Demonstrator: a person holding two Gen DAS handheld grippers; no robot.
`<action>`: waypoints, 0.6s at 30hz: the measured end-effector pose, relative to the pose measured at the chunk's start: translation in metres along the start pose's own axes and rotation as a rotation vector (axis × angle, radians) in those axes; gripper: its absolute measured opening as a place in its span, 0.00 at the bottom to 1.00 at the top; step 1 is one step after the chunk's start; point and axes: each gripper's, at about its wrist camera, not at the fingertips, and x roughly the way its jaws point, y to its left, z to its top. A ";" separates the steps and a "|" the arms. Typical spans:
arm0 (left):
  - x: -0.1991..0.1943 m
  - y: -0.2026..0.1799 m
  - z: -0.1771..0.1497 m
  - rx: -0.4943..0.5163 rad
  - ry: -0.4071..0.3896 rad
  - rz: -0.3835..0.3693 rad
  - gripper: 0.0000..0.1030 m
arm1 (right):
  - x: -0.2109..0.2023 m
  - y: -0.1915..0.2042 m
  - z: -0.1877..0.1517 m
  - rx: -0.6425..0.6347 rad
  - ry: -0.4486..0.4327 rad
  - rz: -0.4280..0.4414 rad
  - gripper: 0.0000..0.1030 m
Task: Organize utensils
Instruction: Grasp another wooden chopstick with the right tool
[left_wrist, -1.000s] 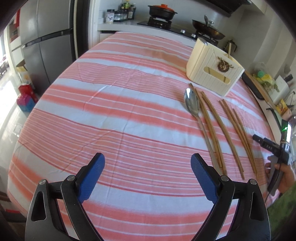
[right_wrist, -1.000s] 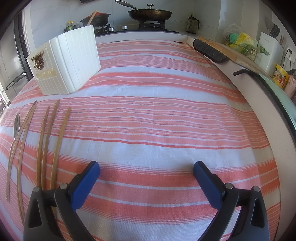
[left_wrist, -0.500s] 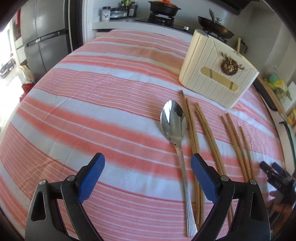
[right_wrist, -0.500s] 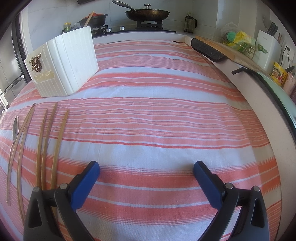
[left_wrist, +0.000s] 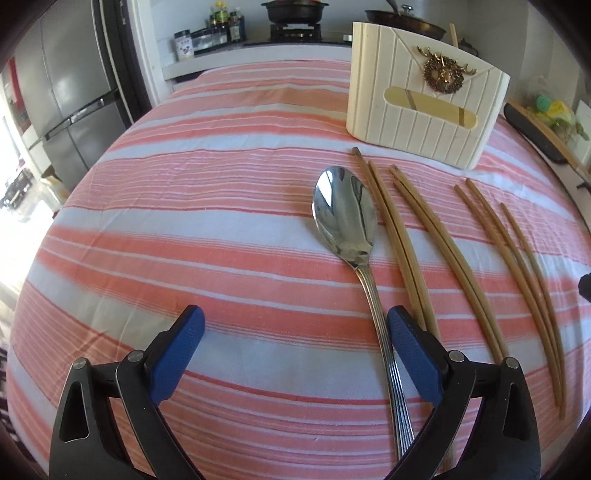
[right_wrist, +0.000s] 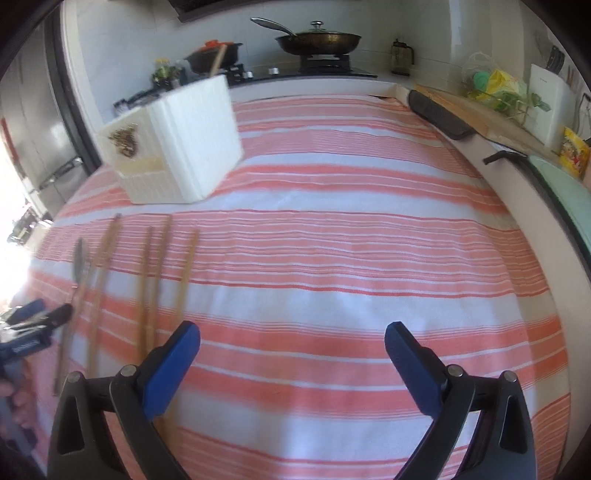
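Cutlery lies in a row before the cream holder, probably laid out for sorting into it: spoon outermost, chopsticks beside it. Left gripper hangs wide open and empty, its fingers straddling the spoon handle; closest chopsticks crowd that grasp. Right gripper is equally spread, holding nothing, over bare striped worktop.

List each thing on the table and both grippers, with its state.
Left gripper: open, low over the cloth, spoon handle just inside its right finger.
Right gripper: open, holding nothing.
Spoon: lying flat, bowl up.
Chopsticks: lying loose on the cloth beside the spoon.
Holder: upright; one stick pokes out of its top.
Tablecloth: spread flat.
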 end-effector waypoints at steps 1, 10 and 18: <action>0.000 0.002 0.000 0.003 0.000 -0.001 0.97 | -0.001 0.009 0.000 -0.013 0.016 0.041 0.92; -0.003 0.016 -0.005 0.054 -0.006 -0.009 0.97 | 0.025 0.054 -0.006 -0.146 0.128 0.057 0.30; -0.006 0.013 -0.006 0.206 -0.038 0.003 1.00 | 0.021 0.076 -0.012 -0.270 0.178 -0.102 0.19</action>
